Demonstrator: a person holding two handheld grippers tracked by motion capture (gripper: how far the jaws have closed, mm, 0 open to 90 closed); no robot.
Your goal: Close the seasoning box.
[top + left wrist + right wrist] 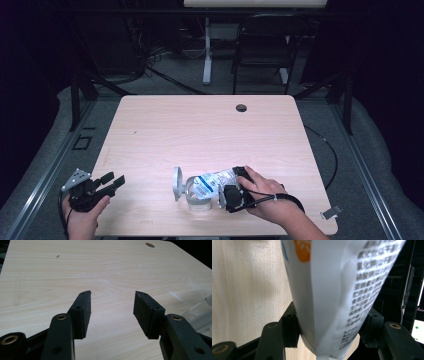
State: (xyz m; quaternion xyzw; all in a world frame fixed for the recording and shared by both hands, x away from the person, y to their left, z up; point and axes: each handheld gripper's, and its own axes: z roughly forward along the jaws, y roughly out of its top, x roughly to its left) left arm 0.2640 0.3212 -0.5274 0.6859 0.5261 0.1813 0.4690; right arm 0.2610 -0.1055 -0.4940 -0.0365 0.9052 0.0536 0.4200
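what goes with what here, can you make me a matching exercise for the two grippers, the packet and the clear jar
Things:
1. left gripper
2. right gripper
3. white printed packet
4. clear jar

States or places:
a. stands on the table under the packet's far end, lid swung open
b. jaws apart, nothing between them
c. pinched at one end, reaching over the jar
d. jaws closed on the packet

Pairs: 1-b, 2-d, 3-c, 4-a

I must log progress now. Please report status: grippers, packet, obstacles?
Left hand-held gripper open, near table edge. Right hand-held gripper shut on packet, over clear jar. Nothing in the way.
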